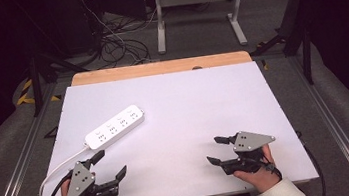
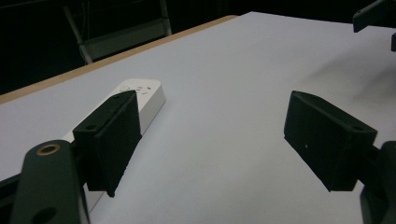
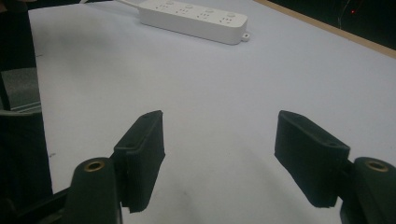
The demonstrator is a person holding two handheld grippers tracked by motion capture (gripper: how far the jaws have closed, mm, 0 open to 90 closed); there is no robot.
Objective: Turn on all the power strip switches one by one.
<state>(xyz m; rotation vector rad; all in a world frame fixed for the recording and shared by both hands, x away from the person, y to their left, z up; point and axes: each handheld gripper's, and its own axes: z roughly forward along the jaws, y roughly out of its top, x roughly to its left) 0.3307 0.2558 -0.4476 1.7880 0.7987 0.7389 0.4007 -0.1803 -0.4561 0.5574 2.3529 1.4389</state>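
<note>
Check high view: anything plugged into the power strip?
No. The white power strip lies on the white table with all its sockets bare; both grippers sit apart from it, jaws open.

The flat white table top [image 1: 199,110] lies bare across its middle, right side and far edge, giving open passage there. One obstacle sits left of centre: a long white plastic power strip [image 1: 114,126], lying diagonally, its white cable [image 1: 60,167] trailing toward the near-left corner.
</note>
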